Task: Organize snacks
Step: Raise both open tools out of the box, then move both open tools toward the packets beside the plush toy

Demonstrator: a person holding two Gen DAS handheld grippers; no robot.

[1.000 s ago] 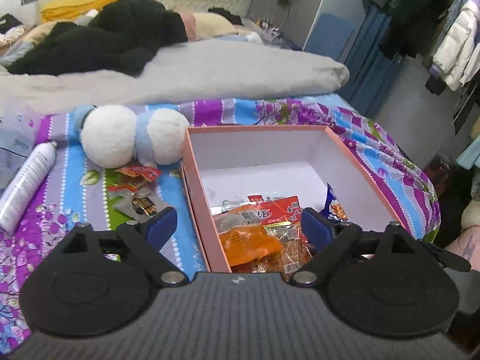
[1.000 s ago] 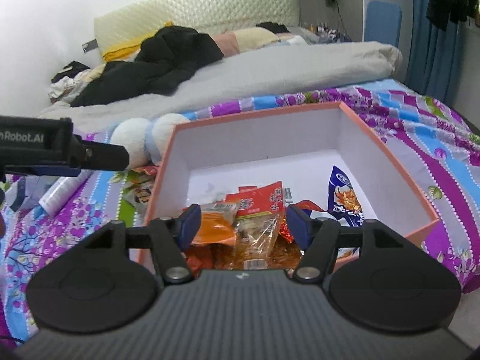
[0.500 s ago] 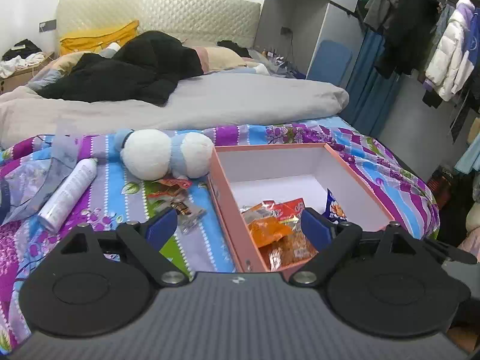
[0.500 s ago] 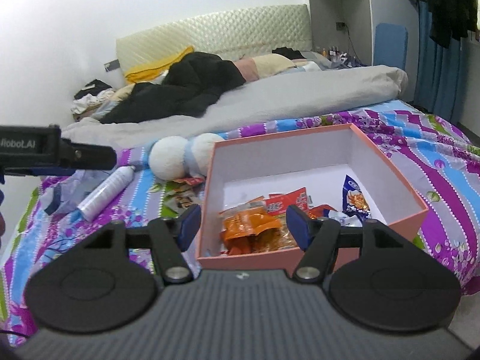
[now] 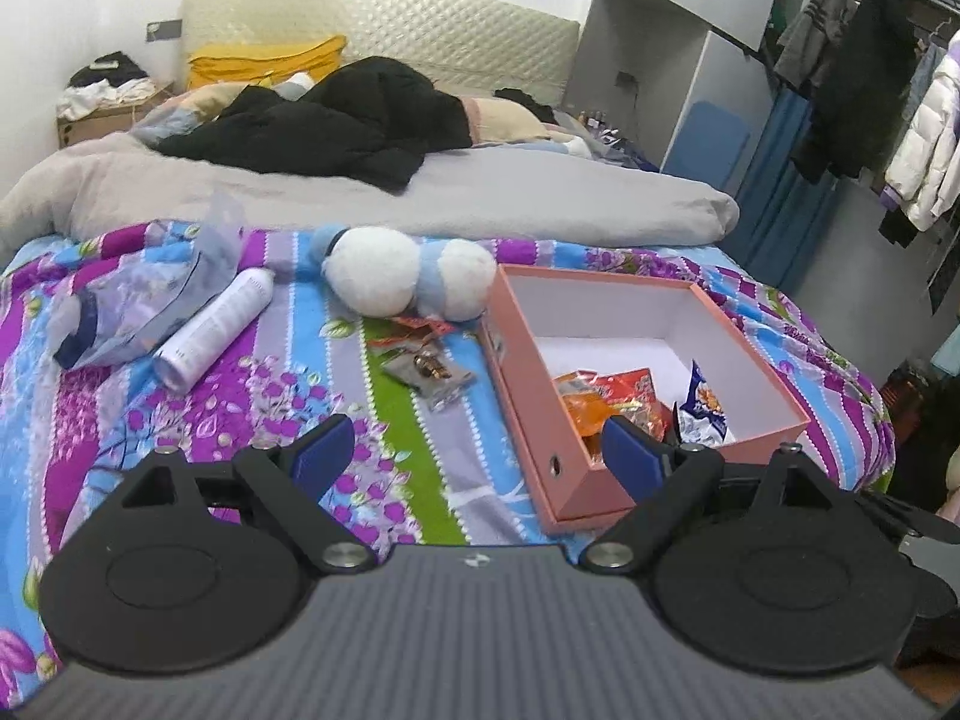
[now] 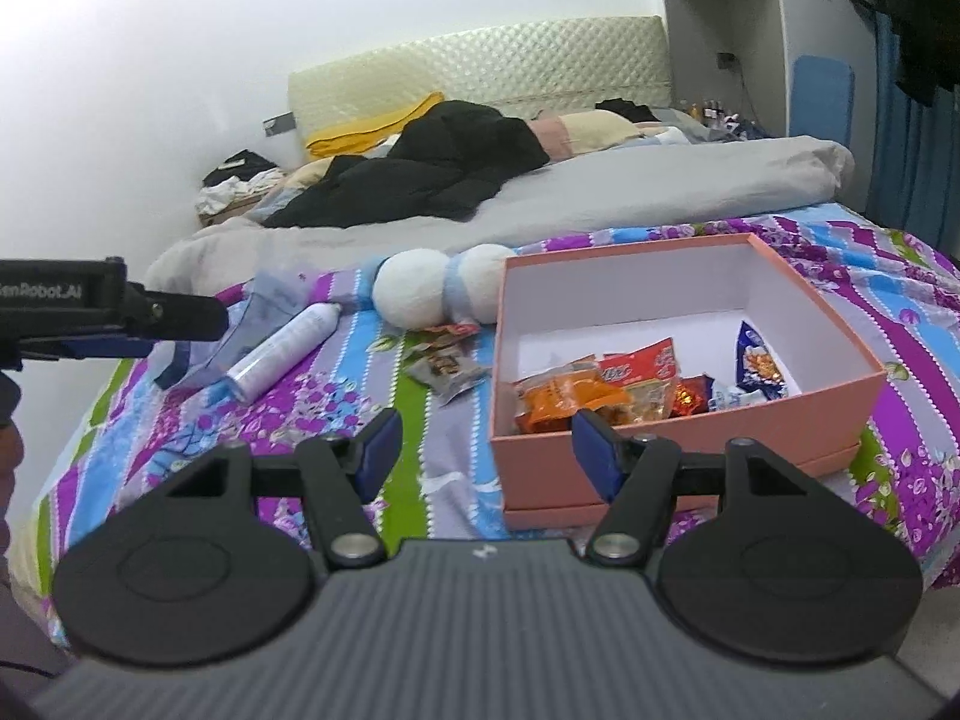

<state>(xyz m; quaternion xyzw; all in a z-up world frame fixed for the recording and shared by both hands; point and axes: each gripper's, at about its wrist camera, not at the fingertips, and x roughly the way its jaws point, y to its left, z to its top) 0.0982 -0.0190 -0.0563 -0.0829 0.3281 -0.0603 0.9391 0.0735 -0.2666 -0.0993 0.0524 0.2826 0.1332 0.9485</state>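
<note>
Left gripper point(image 5: 474, 456) open wide, right gripper point(image 6: 486, 450) open, both empty

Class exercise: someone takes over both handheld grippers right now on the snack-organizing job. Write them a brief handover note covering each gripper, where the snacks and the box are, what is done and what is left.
Left gripper: open, empty, above the bedspread.
Right gripper: open, empty, at the near wall of the pink box.
The box sits lidless on the bed, to the right of the white plush toy.
Done: several packets lie in its near end, among them an orange packet, a red packet and a blue-and-white packet.
Left: two loose packets lie on the bedspread between the plush toy and the box; they probably go in next.
The white spray can is no snack.
</note>
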